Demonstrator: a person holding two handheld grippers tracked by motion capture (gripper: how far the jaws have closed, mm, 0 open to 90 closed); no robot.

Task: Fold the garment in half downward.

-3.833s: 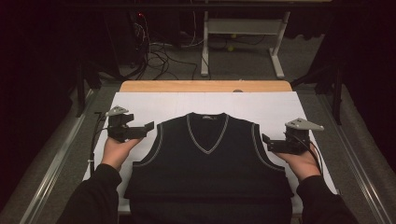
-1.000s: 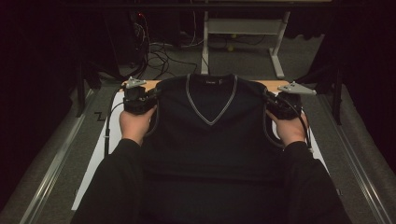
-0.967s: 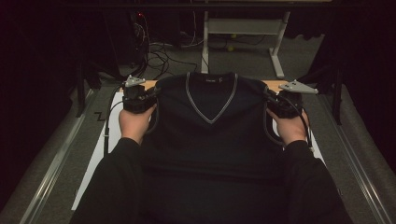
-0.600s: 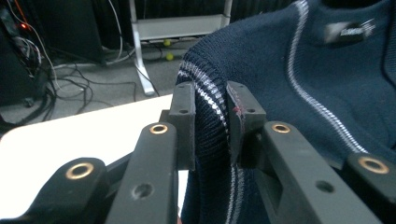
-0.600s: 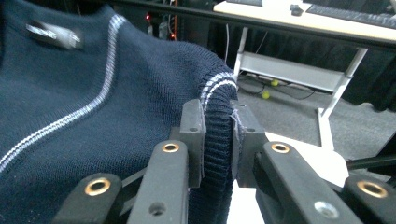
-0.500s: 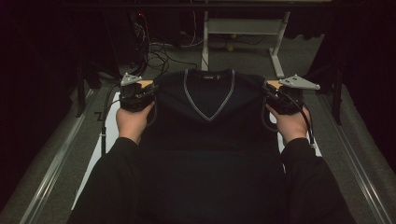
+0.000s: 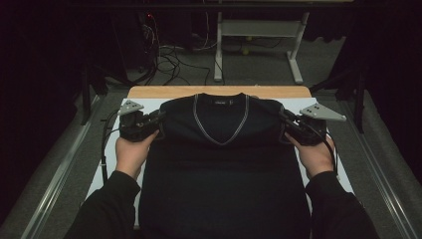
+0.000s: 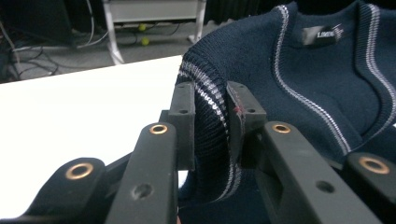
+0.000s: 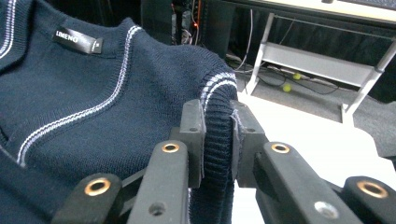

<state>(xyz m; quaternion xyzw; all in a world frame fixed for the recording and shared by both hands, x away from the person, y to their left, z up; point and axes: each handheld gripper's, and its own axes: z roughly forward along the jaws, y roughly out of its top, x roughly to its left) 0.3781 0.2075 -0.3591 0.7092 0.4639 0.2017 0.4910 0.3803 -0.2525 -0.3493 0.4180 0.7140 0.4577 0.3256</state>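
High view: vest (image 7: pixel 221 164) spread on table (image 7: pixel 219 92); gripper views: left gripper (image 8: pixel 210 119), right gripper (image 9: pixel 217 128) each clamped on striped armhole rib

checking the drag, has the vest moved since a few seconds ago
Yes. The vest has slid away from the person: its collar now nearly reaches the table's wooden far edge.

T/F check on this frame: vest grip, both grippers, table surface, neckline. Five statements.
1. The left gripper is clamped on the vest's striped armhole edge. True.
2. The right gripper hangs open, clear of the vest. False: it is shut on the ribbed armhole edge.
3. The vest has a V-neck. True.
4. The table is red. False: white.
5. The vest is folded in half. False: it lies spread out.
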